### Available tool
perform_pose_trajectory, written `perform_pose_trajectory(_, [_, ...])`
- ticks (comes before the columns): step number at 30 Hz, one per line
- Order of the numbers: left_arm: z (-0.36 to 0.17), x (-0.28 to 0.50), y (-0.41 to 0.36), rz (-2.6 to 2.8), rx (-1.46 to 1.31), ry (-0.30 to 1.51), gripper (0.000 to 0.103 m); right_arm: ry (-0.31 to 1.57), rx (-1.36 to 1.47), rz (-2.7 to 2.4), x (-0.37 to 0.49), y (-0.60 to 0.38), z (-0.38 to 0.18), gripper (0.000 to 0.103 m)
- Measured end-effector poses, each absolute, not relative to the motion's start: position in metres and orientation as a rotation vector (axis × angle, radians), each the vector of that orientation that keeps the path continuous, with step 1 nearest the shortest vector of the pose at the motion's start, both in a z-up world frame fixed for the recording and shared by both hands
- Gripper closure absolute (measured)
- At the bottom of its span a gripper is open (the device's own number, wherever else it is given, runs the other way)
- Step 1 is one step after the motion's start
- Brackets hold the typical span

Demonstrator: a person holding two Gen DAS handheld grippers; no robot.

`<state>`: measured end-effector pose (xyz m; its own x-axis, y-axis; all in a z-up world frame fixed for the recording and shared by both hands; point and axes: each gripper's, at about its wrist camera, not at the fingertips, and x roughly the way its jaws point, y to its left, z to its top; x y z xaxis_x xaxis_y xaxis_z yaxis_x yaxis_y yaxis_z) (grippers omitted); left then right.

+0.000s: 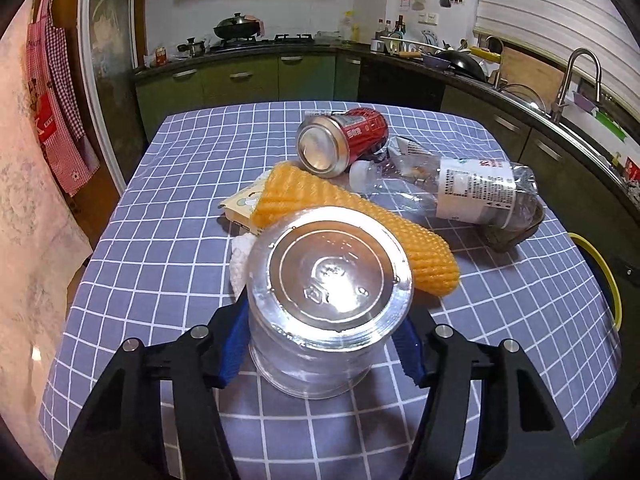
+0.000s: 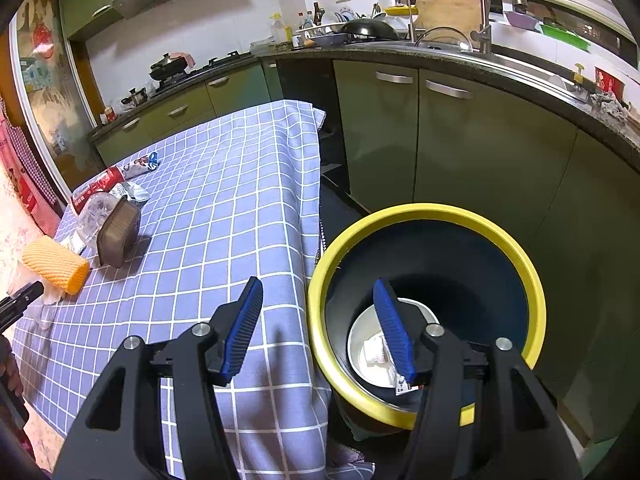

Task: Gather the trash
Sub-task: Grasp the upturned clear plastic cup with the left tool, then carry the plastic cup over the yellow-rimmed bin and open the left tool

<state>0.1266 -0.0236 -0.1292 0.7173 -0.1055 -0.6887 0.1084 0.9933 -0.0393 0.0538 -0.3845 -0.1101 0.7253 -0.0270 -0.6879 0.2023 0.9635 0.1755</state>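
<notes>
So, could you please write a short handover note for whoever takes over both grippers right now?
Left gripper: shut on the clear plastic cup, held bottom toward the camera above the table.
Right gripper: open and empty, over the table edge and the yellow-rimmed bin.
Done: a white container already lies in the bin.
Left: drop the cup in, then collect the red can, the crushed clear bottle, the orange foam net, the brown tray and the wrappers near the can.
</notes>
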Motion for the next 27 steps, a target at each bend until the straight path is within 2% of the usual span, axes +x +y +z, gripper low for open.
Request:
perform_pose_trajectory(13, [-0.086,0.076,-0.055,-0.247,0.033,0.713,0.042,0.735,0.256,-0.133,0.046,-0.392,-0.107,0.048])
perform_pose_trajectory(27, [-0.059,0.070,-0.180,-0.578,0.150,0.673,0.042,0.677,0.296,-0.246,0.010,-0.439,-0.097,0.047])
